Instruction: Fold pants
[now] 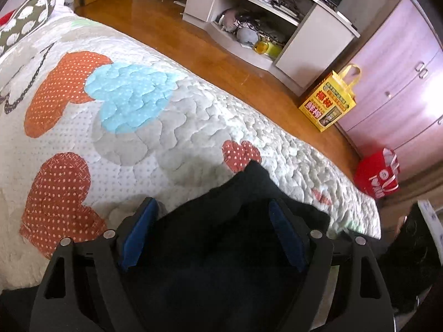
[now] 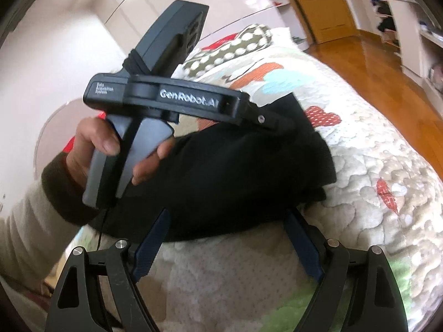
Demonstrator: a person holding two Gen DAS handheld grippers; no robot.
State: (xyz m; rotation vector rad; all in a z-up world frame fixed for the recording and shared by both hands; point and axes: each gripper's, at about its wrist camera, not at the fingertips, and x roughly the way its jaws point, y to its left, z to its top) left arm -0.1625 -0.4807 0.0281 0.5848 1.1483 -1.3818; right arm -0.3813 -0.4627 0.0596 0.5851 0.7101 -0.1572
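Observation:
Black pants (image 2: 235,171) lie bunched in a thick pile on the quilted bedspread (image 2: 373,144). In the left wrist view the pants (image 1: 221,249) fill the bottom of the picture, with one corner reaching up onto the quilt. My left gripper (image 1: 213,203) hangs over them, jaws wide apart, dark cloth between the blue pads (image 1: 141,229) but not pinched. In the right wrist view a hand (image 2: 105,144) holds the left tool's body (image 2: 171,99) above the pile. My right gripper (image 2: 228,213) stands open at the pile's near edge, its pads either side of the hem.
The bed's edge runs along a wooden floor (image 1: 171,27). Beyond it stand a white shelf unit (image 1: 313,38), a yellow bag (image 1: 329,102), a red bag (image 1: 378,174) and pink cabinets (image 1: 401,77). A dotted pillow (image 1: 27,19) lies at the head end.

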